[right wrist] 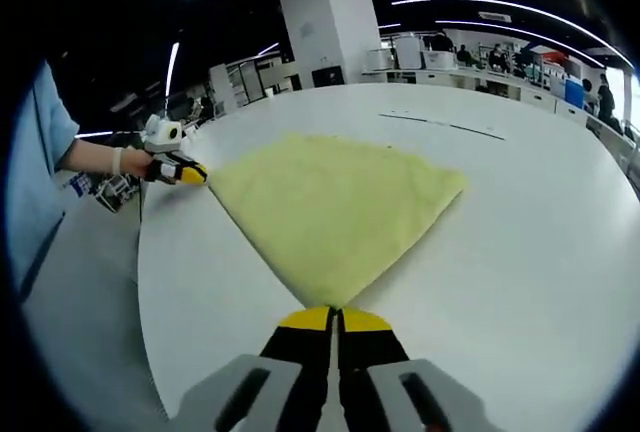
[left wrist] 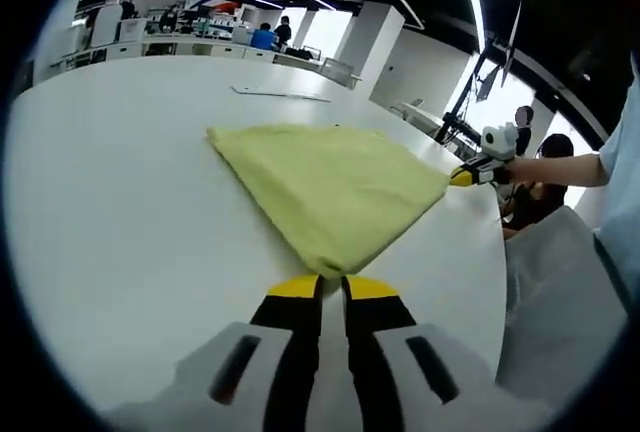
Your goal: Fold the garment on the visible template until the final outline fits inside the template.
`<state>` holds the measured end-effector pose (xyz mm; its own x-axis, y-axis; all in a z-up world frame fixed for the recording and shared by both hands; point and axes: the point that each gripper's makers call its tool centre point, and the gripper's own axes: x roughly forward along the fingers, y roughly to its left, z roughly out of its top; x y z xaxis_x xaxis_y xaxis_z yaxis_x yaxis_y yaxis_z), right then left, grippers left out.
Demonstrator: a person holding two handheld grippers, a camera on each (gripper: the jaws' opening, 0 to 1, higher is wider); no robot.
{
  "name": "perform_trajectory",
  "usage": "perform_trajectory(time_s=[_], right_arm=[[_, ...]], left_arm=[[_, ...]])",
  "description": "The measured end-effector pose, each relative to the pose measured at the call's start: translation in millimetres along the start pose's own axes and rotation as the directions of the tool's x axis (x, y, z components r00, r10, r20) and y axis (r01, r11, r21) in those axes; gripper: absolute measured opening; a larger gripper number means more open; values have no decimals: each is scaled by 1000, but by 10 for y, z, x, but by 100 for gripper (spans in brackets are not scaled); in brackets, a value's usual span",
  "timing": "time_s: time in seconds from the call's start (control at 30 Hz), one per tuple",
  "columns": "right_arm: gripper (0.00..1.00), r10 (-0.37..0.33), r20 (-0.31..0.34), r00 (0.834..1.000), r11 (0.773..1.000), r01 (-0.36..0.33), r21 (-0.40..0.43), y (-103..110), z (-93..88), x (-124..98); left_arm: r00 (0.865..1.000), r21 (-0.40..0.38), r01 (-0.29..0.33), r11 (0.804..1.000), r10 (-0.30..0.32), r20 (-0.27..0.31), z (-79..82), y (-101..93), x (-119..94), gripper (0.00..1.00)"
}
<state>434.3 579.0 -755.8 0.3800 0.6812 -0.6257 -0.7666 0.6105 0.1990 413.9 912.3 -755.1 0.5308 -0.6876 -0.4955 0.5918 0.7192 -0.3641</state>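
Note:
A yellow garment (left wrist: 325, 187) lies flat on the white table (left wrist: 120, 222), folded into a roughly triangular shape. In the left gripper view, my left gripper (left wrist: 332, 280) is shut on its near corner. My right gripper (left wrist: 462, 177) pinches the corner at the table's right edge, held by a hand. In the right gripper view the same garment (right wrist: 330, 207) spreads ahead, its near tip clamped in my right gripper (right wrist: 336, 310). My left gripper (right wrist: 192, 174) holds the left corner. Thin dark template lines (left wrist: 280, 94) mark the table beyond the cloth.
The rounded table edge (right wrist: 145, 252) runs close to both held corners, with grey floor below it. A person's light blue sleeve (right wrist: 40, 182) is at the side. Desks and people (left wrist: 265, 37) fill the far background, near a white pillar (right wrist: 335, 27).

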Motion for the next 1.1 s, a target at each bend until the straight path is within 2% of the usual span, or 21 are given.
perform_trajectory(time_s=[0.1,0.57,0.73,0.97,1.1], right_arm=[[0,1,-3,1000,1000,-1,-4,5,3,6],[0,11,-10,1000,1000,-12,-28,-18,39,-42],[0,14,-21,1000,999,-15,-33,-10,18,-54],[0,14,-27,1000,1000,-14,-25,27,-32,-96],[0,12,-8,1000,1000,-12,-1,70,-52,-134]], left_arm=[[1000,-7,-6,1000,6,7,17,13,6,0],[1000,-25,-14,1000,14,17,30,80,-90,0],[1000,-2,0,1000,0,-18,-40,26,-79,0],[1000,-16,-1,1000,1,-25,-83,7,-104,0],[1000,-26,-6,1000,5,-16,-107,-19,-130,0]])
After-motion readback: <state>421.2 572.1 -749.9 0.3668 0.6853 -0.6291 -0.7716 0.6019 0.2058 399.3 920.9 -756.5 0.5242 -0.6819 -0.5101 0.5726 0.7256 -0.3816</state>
